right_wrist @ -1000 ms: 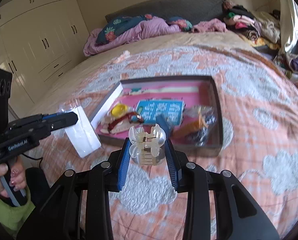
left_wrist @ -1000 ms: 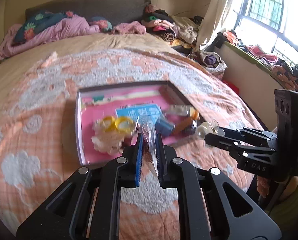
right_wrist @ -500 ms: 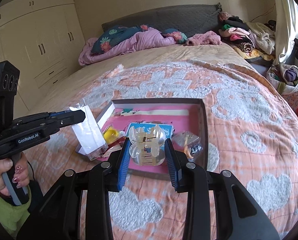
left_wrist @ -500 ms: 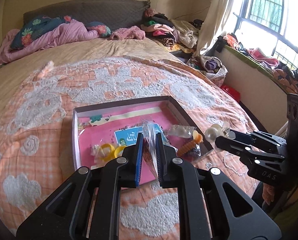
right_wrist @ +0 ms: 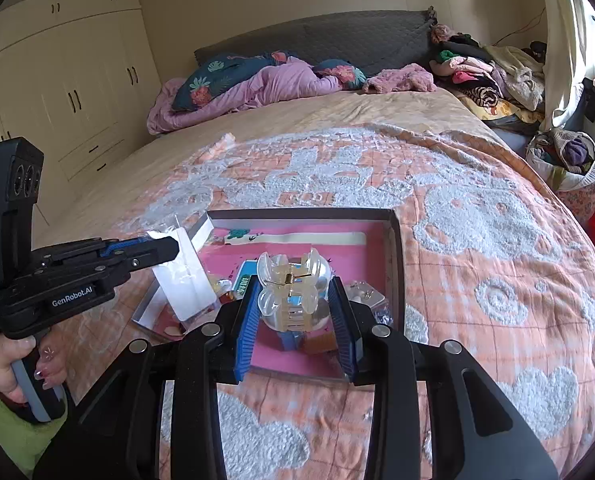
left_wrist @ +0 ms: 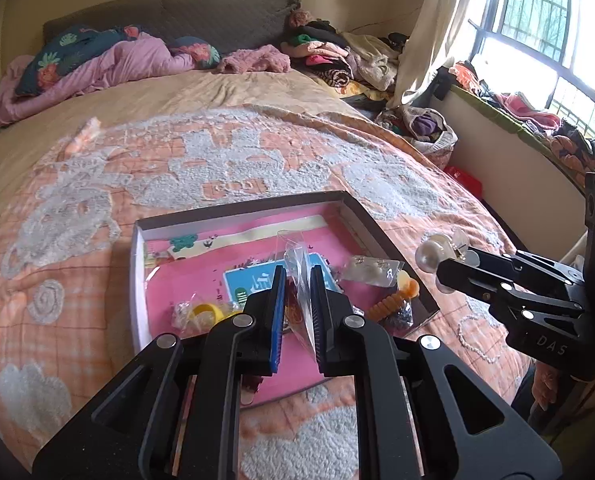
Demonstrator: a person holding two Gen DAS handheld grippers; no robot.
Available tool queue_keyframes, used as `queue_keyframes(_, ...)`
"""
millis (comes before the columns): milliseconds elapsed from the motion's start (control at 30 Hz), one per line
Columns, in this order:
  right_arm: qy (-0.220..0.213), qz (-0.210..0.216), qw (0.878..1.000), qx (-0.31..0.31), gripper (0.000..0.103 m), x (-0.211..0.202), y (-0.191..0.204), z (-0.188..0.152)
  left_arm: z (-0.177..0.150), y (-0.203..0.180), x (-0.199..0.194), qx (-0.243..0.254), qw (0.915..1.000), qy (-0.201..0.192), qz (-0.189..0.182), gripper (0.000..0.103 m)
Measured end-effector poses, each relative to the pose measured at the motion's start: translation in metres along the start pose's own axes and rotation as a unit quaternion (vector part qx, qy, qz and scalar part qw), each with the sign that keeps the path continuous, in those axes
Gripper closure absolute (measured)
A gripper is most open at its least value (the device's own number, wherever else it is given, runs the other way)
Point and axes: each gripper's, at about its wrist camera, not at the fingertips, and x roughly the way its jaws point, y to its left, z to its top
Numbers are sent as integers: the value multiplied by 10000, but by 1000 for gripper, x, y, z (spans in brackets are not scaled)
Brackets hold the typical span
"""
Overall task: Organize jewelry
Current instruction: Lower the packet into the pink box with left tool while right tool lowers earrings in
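- A clear plastic bag point(left_wrist: 299, 280) is pinched between the nearly closed jaws of the left gripper point(left_wrist: 297, 300) and held in the air above the tray point(left_wrist: 233, 210).
- The bag is seen side-on from the right wrist view as a flat, whitish, see-through pouch hanging from the jaws.
- A hair claw point(right_wrist: 293, 288) is clamped between the jaws of the right gripper point(right_wrist: 295, 312), which are set about as wide as the claw.
- The claw is made of translucent, pale plastic, with a gold spring across its top and a pearl-like ball at one end; it is held over the tray's near right part.
- A yellow ring point(left_wrist: 207, 314), a blue card point(left_wrist: 257, 284), an orange spiral piece point(left_wrist: 393, 300) and small packets are seen lying on the pink tray floor.
- The tray is set on a bedspread point(right_wrist: 497, 240) patterned in orange and white.
- A purple blanket point(right_wrist: 265, 84), a grey headboard point(right_wrist: 337, 38), wardrobes point(right_wrist: 69, 80) and a barred window point(left_wrist: 537, 20) are seen beyond.
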Motion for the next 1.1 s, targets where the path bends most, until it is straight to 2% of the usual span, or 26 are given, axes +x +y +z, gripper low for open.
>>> queue_keyframes(300, 59, -64, 10000, -6, 70, 14, -5, 8, 5, -3, 17, 51, 9999, 80, -89, 97)
queue_keyframes(700, 307, -113, 9995, 48, 70, 38, -13, 2, -5, -7, 40, 90, 9988, 338, -356, 97)
queue_keyframes(1100, 471, -96, 9988, 21, 70, 58, -14, -2, -18, 2, 59, 185, 9982, 556, -100, 96)
